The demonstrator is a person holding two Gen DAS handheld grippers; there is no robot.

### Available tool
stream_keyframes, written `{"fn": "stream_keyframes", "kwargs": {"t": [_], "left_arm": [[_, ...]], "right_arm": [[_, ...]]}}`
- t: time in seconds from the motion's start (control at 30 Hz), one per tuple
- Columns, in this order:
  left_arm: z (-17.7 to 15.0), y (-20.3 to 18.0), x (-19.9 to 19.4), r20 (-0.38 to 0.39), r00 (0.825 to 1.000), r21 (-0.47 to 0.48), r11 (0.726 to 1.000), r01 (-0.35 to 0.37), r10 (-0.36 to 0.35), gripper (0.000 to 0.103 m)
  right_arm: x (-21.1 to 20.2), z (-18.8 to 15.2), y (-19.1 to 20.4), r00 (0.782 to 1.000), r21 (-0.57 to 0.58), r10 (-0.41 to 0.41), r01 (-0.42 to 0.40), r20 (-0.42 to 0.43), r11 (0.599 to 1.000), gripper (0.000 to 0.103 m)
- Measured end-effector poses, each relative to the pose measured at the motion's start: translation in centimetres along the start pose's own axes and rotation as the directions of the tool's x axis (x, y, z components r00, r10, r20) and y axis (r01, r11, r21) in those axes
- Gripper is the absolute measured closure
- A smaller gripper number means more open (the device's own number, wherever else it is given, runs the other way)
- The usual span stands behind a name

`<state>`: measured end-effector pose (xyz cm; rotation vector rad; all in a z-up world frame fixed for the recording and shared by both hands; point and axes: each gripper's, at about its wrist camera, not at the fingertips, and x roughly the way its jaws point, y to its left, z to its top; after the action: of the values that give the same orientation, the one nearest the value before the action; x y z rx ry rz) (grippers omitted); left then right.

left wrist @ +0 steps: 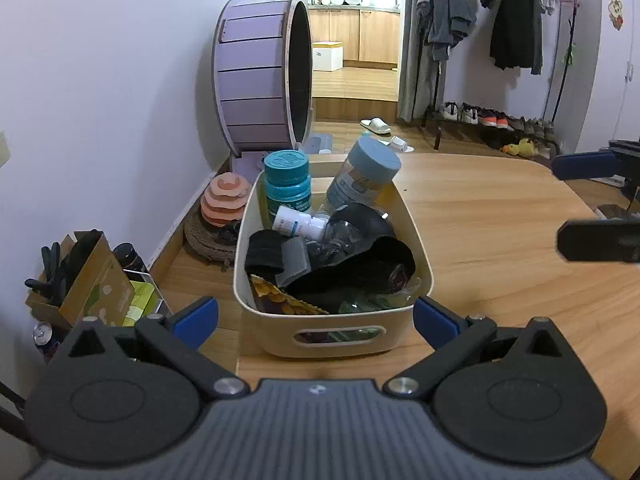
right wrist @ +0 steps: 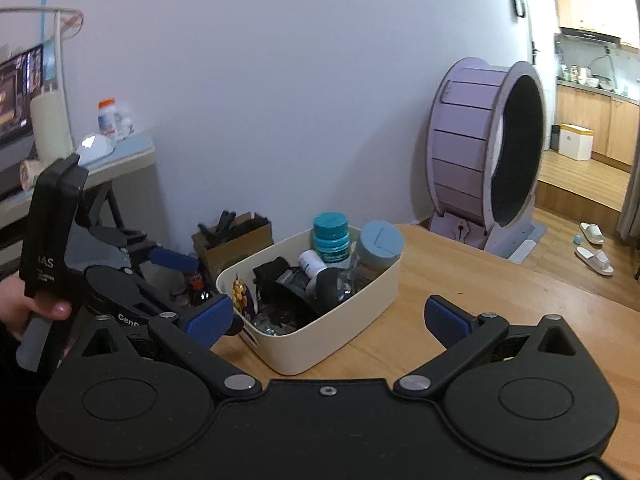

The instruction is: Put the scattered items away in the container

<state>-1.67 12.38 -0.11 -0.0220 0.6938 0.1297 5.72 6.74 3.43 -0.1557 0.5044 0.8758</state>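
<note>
The cream container point(left wrist: 332, 334) sits at the near left edge of the wooden table point(left wrist: 500, 240), heaped full, so the tilted grey-capped jar point(left wrist: 366, 178) at its far end could topple out if the bin is bumped; a push leftward might tip it off the table. The left gripper point(left wrist: 316, 320) is spread wide on either side of the container's near end, holding nothing; the right gripper point(right wrist: 328, 320) is likewise released and empty, near the bin's right side.

a purple cat wheel point(left wrist: 260, 76) stands by the wall beyond the wooden table point(left wrist: 500, 240); clothes rack point(left wrist: 500, 20) farther right.
</note>
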Motion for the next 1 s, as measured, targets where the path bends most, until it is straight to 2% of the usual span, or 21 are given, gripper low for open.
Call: {"fn": "stream_keyframes", "kwargs": {"t": [0.2, 0.33, 0.77, 1.0], "left_arm": [[0.1, 0.6, -0.5, 0.009, 1.000, -0.013, 1.000, 0.000, 0.000, 0.000], [0.2, 0.7, -0.6, 0.007, 1.000, -0.012, 1.000, 0.000, 0.000, 0.000], [-0.1, 0.5, -0.1, -0.011, 1.000, 0.003, 1.000, 0.001, -0.001, 0.000], [-0.2, 0.6, 0.0, -0.017, 1.000, 0.004, 1.000, -0.018, 0.018, 0.000]], "right_arm": [[1.8, 1.0, 0.8, 0.999, -0.039, 0.020, -0.021, -0.045, 0.999, 0.000], [2.9, 1.6, 1.1, 0.996, -0.077, -0.003, -0.004, -0.087, 0.997, 0.000], [3.4, 0.9, -0.2, 0.992, -0.040, -0.019, 0.014, -0.129, 0.999, 0.000], [3.7, 0.7, 0.5, 0.988, -0.078, -0.001, -0.011, -0.155, 0.997, 0.000]]}}
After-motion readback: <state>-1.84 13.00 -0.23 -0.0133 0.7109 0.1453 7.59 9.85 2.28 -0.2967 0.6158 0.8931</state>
